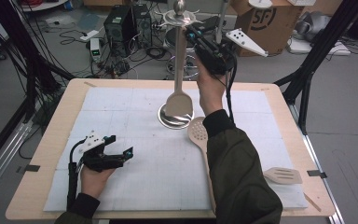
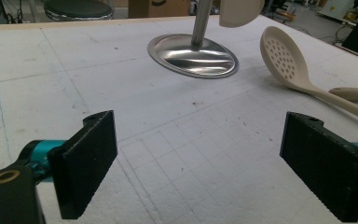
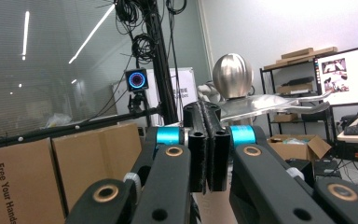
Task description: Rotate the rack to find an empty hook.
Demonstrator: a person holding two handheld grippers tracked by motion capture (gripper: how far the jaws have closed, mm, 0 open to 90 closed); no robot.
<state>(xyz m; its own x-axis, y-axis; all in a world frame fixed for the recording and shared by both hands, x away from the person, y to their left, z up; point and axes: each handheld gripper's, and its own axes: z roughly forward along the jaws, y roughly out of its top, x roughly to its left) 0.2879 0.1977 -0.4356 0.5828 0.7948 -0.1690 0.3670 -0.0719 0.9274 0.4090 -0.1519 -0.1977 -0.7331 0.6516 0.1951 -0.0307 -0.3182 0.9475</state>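
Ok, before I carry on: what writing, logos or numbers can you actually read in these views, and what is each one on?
"SF" in a circle: on the side of the cardboard box behind the table, high view.
"Free Your Hands", running vertically: on the cardboard box at the left of the right gripper view.
Monitor at the right of that view: pictures and text too small to read.
Small device with a green display on the floor: too blurred to read.
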